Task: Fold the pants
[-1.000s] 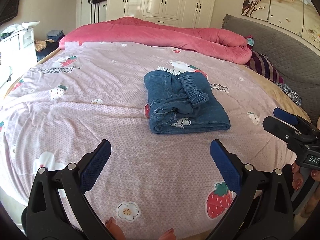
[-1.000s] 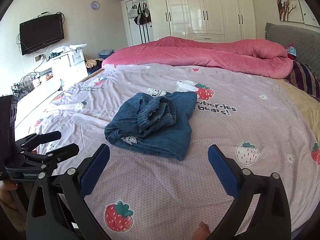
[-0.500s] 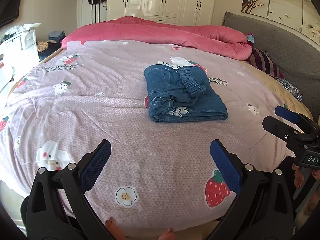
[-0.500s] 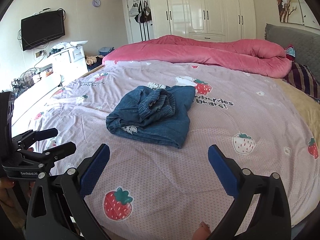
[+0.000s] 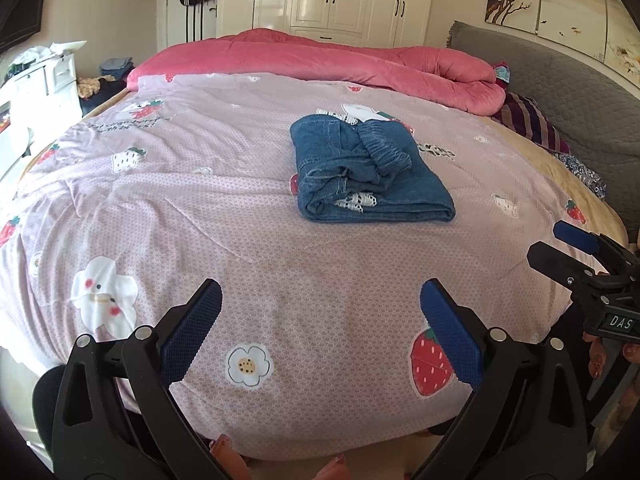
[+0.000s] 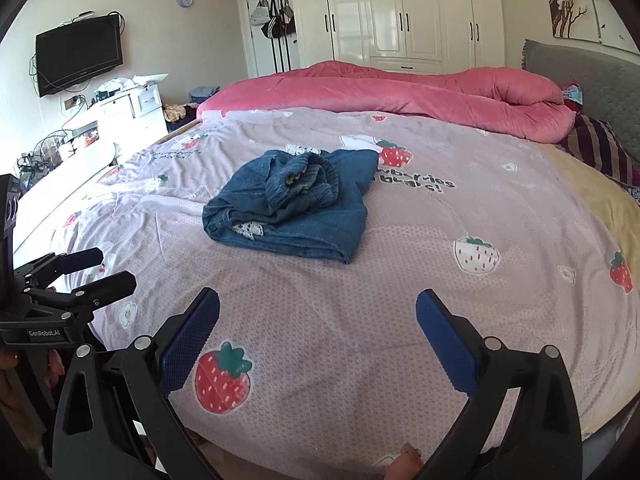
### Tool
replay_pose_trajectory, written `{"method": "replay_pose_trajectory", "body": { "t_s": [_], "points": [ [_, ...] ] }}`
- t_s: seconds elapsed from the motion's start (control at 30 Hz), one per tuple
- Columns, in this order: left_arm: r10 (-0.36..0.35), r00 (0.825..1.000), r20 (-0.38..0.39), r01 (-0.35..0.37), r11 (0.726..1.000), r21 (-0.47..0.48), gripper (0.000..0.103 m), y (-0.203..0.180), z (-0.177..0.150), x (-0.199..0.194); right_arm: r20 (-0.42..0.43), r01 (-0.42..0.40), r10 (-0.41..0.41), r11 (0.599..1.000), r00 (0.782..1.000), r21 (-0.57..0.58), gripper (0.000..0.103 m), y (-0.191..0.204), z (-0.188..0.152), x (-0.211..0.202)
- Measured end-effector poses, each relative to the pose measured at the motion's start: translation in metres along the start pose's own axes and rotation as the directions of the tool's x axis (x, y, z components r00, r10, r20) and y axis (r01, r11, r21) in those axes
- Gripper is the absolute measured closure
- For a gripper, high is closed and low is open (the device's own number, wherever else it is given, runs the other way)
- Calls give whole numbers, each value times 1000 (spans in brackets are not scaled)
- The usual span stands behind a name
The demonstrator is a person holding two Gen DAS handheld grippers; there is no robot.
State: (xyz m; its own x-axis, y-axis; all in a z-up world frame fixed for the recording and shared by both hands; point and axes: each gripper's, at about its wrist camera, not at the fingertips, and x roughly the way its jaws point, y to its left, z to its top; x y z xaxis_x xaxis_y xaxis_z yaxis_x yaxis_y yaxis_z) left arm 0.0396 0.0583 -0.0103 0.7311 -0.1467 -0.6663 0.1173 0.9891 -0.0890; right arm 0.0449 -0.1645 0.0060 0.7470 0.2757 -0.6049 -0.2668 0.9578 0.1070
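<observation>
We see one pair of folded denim pants (image 5: 370, 172) lying mid-bed on the strawberry-print sheet (image 5: 200, 200), well beyond both tongs. Our left gripper (image 5: 320, 332) and right gripper (image 6: 318, 330) hang empty near the bed's edge, jaws spread wide. Since a second ago, both have drawn farther back from the pants.

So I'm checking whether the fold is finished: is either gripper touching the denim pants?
Apart. The left wrist view shows bare bedspread between the open left gripper and the pants; the right gripper is likewise clear.
</observation>
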Motion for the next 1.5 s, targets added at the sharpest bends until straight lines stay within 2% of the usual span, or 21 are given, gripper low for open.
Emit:
{"method": "replay_pose_trajectory", "body": {
  "t_s": [0.27, 0.47, 0.93, 1.5],
  "points": [
    [8, 999, -32, -8, 1000, 0, 10, 1, -15, 8, -4, -23, 23, 999, 1000, 28, 5, -5, -16, 6],
    [3, 999, -39, -3, 1000, -7, 10, 2, -23, 14, -11, -8, 9, 999, 1000, 43, 5, -6, -22, 14],
    [1, 999, -51, -3, 1000, -24, 10, 2, -28, 27, -11, 17, -16, 999, 1000, 31, 5, -3, -30, 27],
    [39, 997, -68, -40, 999, -9, 10, 0, -30, 34, -28, 30, -29, 999, 999, 30, 5, -5, -33, 34]
  ]
}}
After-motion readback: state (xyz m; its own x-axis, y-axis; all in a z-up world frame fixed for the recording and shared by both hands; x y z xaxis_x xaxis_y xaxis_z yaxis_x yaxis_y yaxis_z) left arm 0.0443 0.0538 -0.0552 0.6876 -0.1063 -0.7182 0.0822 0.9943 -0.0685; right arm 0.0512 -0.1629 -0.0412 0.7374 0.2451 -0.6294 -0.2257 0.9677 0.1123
